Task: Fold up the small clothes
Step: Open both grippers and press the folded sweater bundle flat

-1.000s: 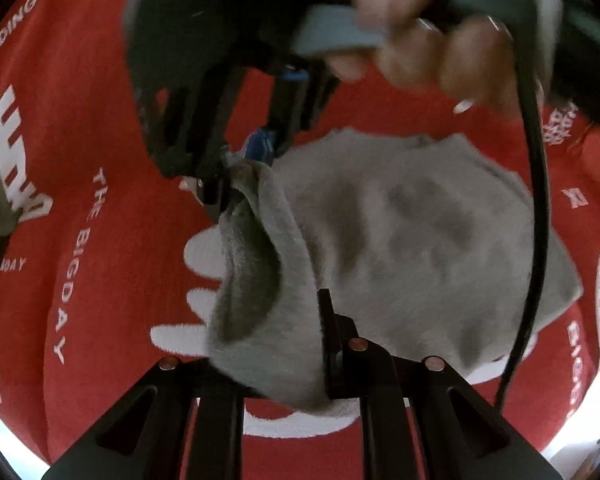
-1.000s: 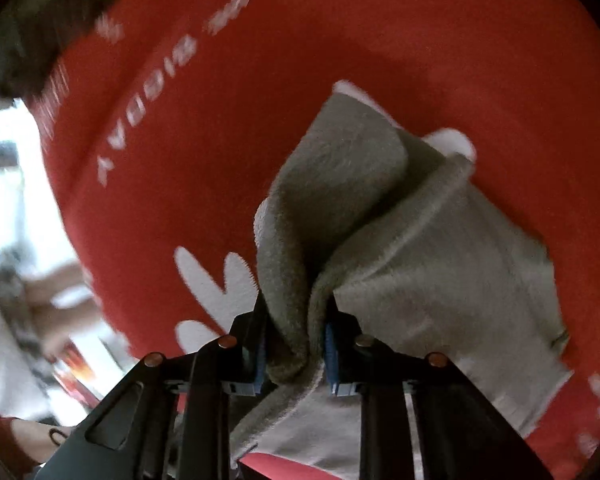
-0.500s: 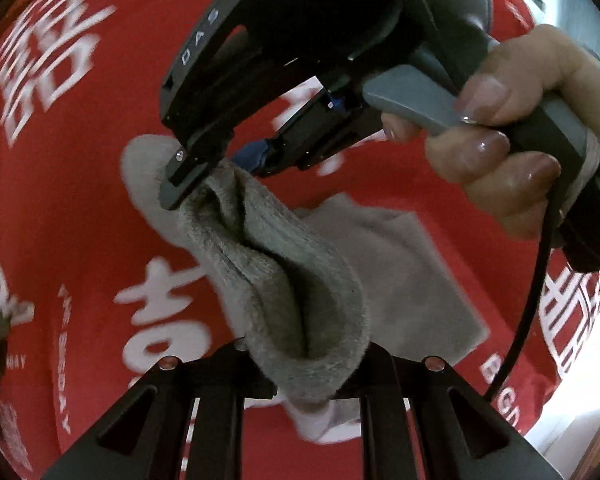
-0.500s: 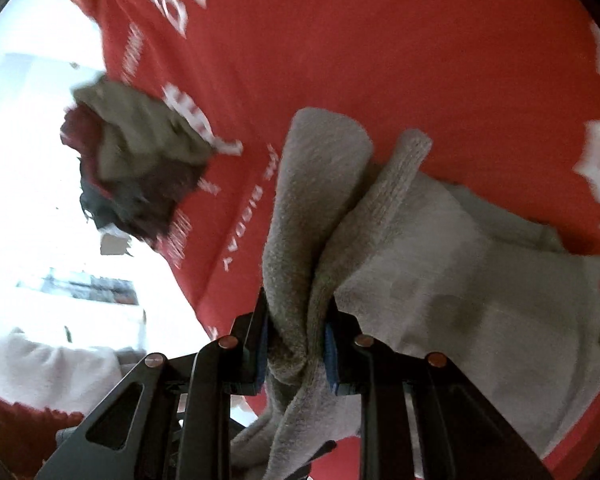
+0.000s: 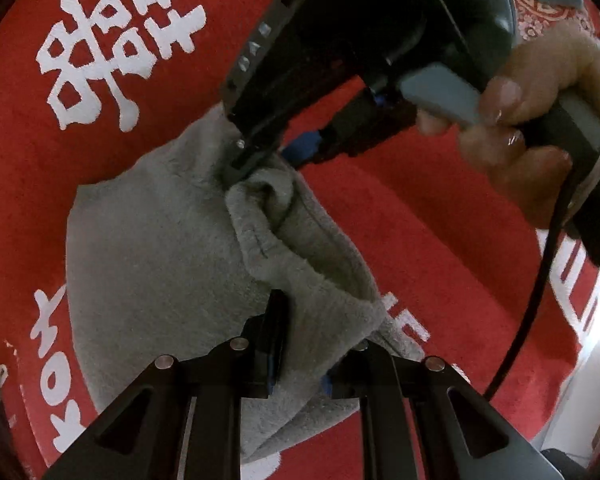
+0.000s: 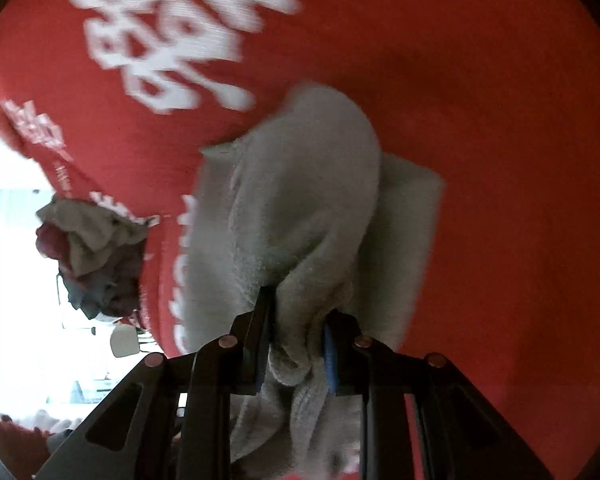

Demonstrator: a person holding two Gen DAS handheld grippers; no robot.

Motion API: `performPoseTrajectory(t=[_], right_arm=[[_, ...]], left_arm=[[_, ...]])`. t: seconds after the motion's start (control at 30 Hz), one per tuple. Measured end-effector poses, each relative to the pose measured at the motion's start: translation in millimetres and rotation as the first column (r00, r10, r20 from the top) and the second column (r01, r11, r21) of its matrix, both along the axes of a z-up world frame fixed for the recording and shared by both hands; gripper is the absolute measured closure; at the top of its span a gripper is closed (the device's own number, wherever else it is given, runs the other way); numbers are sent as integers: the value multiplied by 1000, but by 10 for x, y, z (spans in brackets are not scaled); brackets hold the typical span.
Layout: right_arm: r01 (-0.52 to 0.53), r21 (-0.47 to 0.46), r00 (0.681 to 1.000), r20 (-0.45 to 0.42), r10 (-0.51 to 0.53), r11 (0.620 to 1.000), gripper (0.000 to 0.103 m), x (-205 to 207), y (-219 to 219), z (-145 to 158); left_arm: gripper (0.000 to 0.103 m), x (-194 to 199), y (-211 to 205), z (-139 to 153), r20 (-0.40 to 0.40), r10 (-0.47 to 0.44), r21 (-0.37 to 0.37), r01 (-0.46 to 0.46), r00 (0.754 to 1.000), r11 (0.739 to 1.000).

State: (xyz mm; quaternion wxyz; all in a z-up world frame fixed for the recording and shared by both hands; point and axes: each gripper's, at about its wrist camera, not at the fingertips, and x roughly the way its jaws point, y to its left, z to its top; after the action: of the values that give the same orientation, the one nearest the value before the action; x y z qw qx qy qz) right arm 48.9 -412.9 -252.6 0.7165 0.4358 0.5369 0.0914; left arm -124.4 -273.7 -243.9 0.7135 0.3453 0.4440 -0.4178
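Grey sock [image 5: 152, 248] on a red cloth [image 5: 440, 240] printed with white characters; black grippers with blue pads [image 6: 330, 354]

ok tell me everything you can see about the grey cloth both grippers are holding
The grey cloth is a small, soft, fuzzy knit piece with a stitched hem, partly folded over on itself. One bunched edge is pinched in the left gripper, another in the right gripper. The rest drapes onto the red tablecloth with white print.
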Motion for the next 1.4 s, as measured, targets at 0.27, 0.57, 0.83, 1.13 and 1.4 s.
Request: performPoseTrajectory(t=[0.27, 0.57, 0.83, 1.13, 1.4], right_arm=[[83, -25, 995, -49, -85, 996, 44, -102, -58, 25], [146, 28, 986, -80, -143, 989, 42, -820, 82, 409], [114, 42, 984, -145, -107, 993, 87, -916, 551, 177], [123, -35, 964, -233, -128, 992, 80, -1126, 474, 54], [193, -127, 975, -88, -204, 973, 49, -675, 135, 556]], left_arm=[[29, 114, 258, 423, -43, 36, -13, -37, 998, 999], [29, 947, 736, 613, -118, 312, 5, -314, 943, 950], [29, 1325, 934, 178, -156, 428, 98, -417, 890, 904], [18, 1225, 1132, -229, -206, 484, 173, -455, 851, 874], [3, 1297, 1153, -335, -194, 528, 220, -488, 827, 845]])
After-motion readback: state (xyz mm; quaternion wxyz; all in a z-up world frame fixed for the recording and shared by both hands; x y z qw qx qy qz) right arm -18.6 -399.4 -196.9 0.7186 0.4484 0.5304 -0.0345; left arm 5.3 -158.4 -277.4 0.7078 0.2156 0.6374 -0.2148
